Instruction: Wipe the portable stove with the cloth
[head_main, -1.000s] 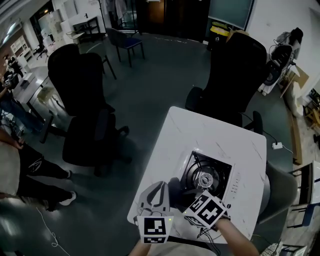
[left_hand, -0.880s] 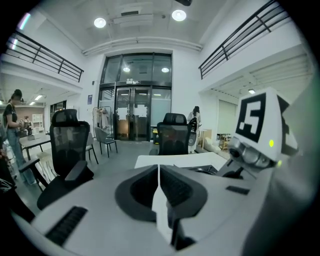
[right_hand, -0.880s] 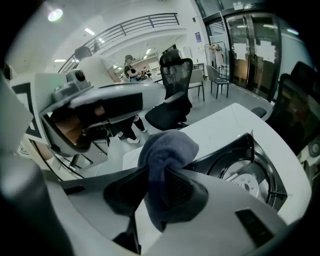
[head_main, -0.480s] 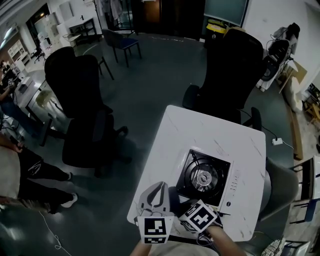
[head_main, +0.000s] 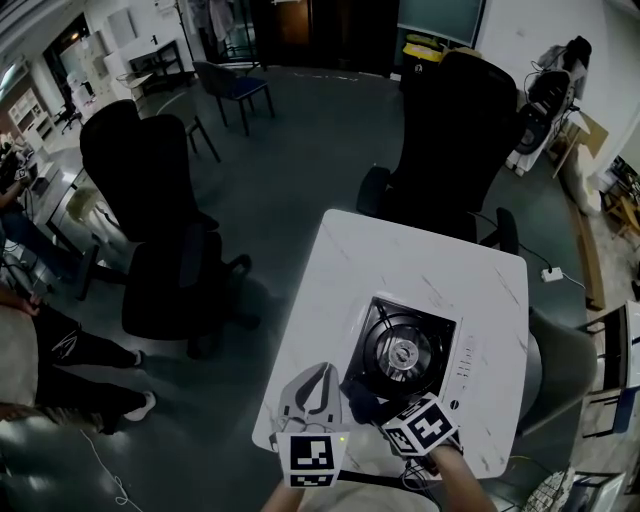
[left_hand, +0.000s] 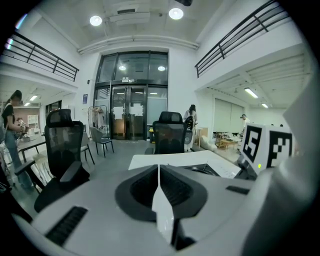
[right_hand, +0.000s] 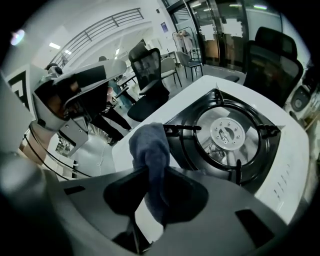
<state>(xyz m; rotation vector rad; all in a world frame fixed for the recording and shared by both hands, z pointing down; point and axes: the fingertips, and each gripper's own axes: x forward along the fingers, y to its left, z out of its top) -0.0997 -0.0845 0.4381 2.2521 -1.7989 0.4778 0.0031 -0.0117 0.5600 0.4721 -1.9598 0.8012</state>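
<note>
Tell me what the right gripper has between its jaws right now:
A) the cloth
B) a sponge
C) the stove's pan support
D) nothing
A: the right gripper is shut on the dark cloth, whose bunched end pokes out toward the stove.

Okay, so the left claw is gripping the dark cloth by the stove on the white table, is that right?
No: the right claw grips the dark cloth by the stove on the white table. The right gripper view shows the cloth pinched between its jaws; the left gripper view shows the left claw shut on nothing.
</note>
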